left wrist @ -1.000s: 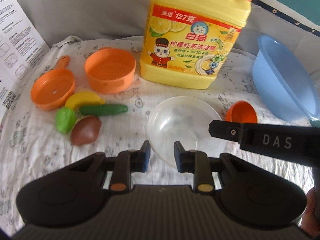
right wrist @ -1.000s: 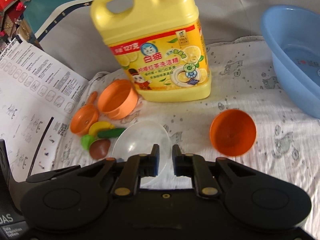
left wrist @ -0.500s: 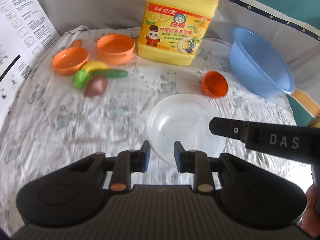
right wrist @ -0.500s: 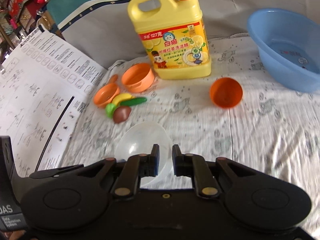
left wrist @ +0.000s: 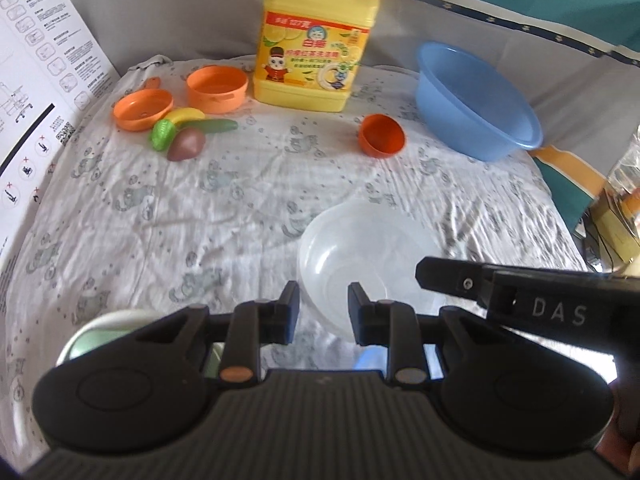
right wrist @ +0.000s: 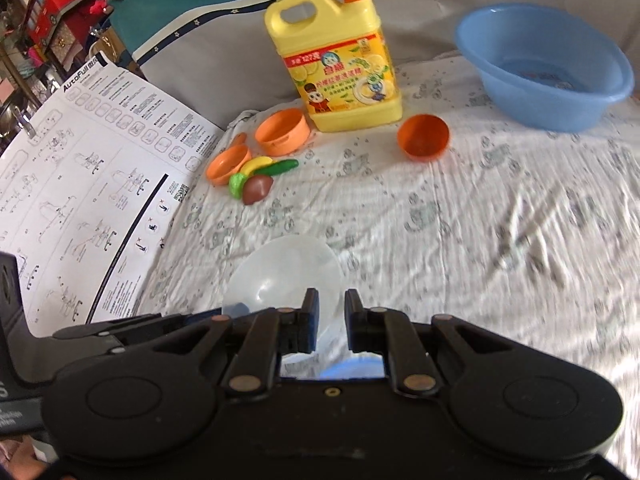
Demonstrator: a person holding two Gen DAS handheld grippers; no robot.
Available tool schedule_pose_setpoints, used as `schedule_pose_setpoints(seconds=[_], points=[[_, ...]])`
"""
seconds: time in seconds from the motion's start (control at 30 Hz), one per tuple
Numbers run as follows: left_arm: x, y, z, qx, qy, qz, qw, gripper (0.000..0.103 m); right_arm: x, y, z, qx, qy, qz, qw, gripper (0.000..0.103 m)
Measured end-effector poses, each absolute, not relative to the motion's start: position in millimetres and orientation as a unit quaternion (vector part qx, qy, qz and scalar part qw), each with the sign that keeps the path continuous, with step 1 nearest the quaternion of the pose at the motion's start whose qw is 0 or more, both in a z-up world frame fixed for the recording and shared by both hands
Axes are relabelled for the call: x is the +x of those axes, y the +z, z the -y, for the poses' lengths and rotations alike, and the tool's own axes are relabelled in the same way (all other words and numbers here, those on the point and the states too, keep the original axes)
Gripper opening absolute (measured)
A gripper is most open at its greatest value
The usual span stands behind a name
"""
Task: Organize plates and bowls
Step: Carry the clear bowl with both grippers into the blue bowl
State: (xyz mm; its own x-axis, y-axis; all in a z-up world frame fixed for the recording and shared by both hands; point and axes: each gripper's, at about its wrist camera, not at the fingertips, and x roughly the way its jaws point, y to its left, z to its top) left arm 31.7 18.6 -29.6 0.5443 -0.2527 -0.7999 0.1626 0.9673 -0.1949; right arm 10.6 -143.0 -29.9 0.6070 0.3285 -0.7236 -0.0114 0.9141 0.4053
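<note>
A clear plastic bowl (left wrist: 368, 256) hangs above the white cloth, held at its near rim; it also shows in the right wrist view (right wrist: 286, 276). My left gripper (left wrist: 323, 300) is shut on that rim, and my right gripper (right wrist: 331, 312) is shut on the same bowl from the other side. A small orange bowl (left wrist: 382, 136) lies tilted on the cloth farther back, also in the right wrist view (right wrist: 424, 136). A pale green plate (left wrist: 104, 336) peeks out low at the left, under my left gripper.
A yellow detergent jug (left wrist: 316, 48) stands at the back. A blue basin (left wrist: 476, 100) sits back right. An orange toy pot (left wrist: 216, 88), an orange pan (left wrist: 142, 110) and toy vegetables (left wrist: 188, 136) lie back left. A printed sheet (right wrist: 80, 184) stands along the left.
Both grippers have pulled back toward me and risen with the clear bowl. The jug, basin and orange toys now look much farther away.
</note>
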Motion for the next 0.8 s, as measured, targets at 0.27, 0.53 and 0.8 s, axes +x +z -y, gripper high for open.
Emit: schedule_pose_setpoints(seconds=[0.27,0.53,0.8], points=[[4.1,-29.7,-4.4,-0.027,-0.133,-0.464,0.875,0.025,-30.4,-36.3,149.6,0.192,0.089,-0.436,0.875,0.014],[-12.4,-45.4,11.8,-0.001,-0.147,-0.485,0.862,0.025,-51.8,-50.2,159.4,0.206,0.078,-0.449,0.866,0.014],[-20.1,-58.0,28.0,0.023,-0.162,-0.499,0.851,0.028,-67.6,-62.1,170.5,0.218,0.067,-0.46,0.858,0.014]])
